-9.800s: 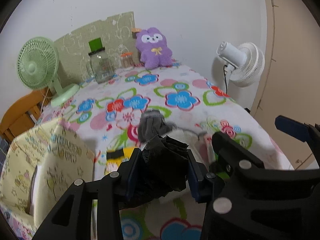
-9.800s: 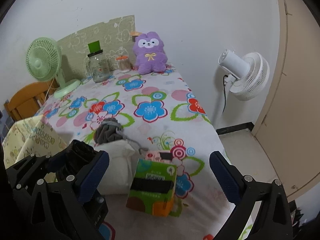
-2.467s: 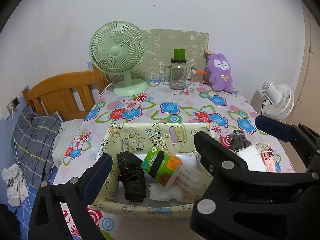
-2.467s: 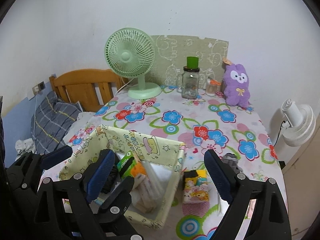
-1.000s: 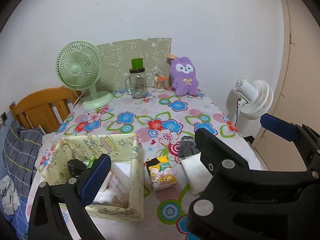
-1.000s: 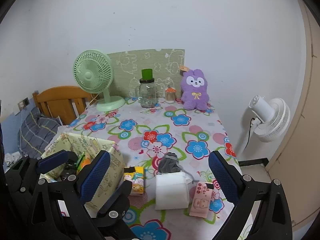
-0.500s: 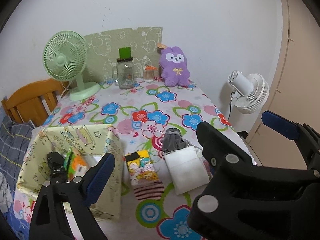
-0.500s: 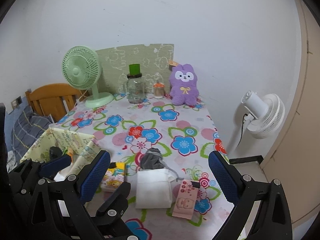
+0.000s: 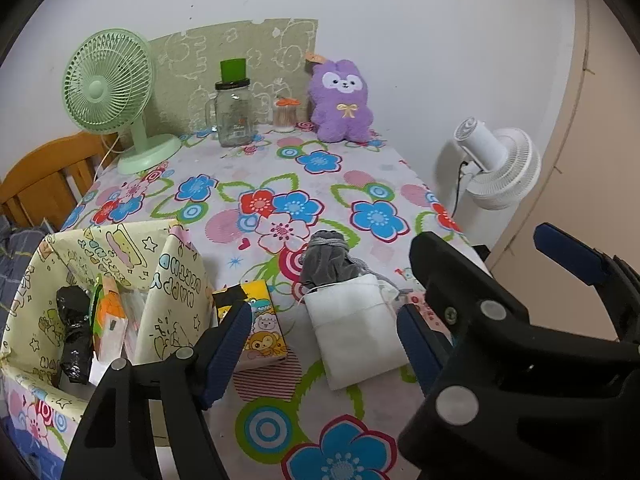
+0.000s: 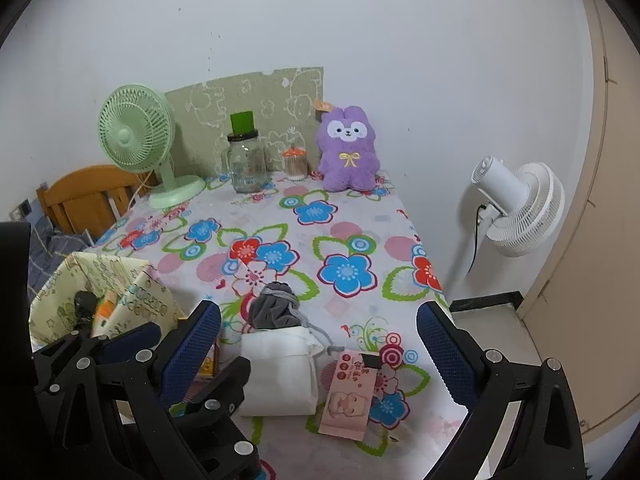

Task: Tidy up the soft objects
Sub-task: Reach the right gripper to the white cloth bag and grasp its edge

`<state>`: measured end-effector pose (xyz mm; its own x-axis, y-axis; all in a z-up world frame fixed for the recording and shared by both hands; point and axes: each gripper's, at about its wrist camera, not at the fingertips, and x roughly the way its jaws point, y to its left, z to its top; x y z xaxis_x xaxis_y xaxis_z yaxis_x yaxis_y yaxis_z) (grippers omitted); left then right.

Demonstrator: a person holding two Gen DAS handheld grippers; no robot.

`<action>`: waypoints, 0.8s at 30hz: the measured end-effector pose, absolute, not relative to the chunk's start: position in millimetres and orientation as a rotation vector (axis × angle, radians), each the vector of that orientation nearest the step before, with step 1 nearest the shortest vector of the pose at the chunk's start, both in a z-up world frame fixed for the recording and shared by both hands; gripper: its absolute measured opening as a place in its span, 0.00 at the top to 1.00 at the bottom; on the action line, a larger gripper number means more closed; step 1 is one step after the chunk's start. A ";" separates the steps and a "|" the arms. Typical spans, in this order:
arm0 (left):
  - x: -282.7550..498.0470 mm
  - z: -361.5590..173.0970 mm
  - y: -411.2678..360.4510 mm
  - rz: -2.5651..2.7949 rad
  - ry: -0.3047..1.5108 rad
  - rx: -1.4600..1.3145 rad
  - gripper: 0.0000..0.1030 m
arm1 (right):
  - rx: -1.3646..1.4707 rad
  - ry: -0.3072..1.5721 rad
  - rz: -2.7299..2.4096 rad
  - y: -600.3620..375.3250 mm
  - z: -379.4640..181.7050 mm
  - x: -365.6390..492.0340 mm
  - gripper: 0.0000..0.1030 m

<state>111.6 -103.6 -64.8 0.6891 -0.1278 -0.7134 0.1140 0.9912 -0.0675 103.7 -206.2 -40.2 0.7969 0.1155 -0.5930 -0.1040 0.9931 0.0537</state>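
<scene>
A white cloth pouch (image 9: 356, 336) (image 10: 280, 376) lies flat on the flowered tablecloth (image 9: 280, 184). A grey drawstring pouch (image 9: 326, 258) touches its far end. My left gripper (image 9: 322, 344) hovers over the white pouch with its jaws closing, and nothing is pressed between them. A yellow cartoon tissue pack (image 9: 260, 320) lies by its left finger. My right gripper (image 10: 316, 332) hangs wide open and empty above the white pouch and a pink tissue pack (image 10: 352, 392). The yellow paper box (image 9: 176, 292) at left holds a black bundle (image 9: 74, 332) and a green-orange pack (image 9: 106, 312).
At the table's back stand a green fan (image 9: 108, 92), a glass jar (image 9: 234, 116), a small toothpick jar (image 9: 285, 114) and a purple plush (image 9: 342, 104). A white floor fan (image 10: 516, 208) stands off the right edge. A wooden frame (image 9: 44, 180) is at left.
Both grippers have moved right and down toward the loose items, so the box has slid to the left of both views. The left jaws have narrowed.
</scene>
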 end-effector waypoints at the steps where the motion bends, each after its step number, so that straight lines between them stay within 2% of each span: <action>1: 112.9 -66.6 -103.6 -0.127 0.803 -0.019 0.25 | 0.019 0.643 0.118 -206.6 -42.3 105.6 0.03; 8: 124.7 -82.6 -100.9 -0.078 0.842 -0.031 0.25 | 0.013 0.683 0.140 -205.4 -58.3 120.6 0.07; 24: 148.7 -108.6 -95.4 0.011 0.909 -0.008 0.25 | 0.025 0.763 0.137 -201.6 -87.1 144.7 0.08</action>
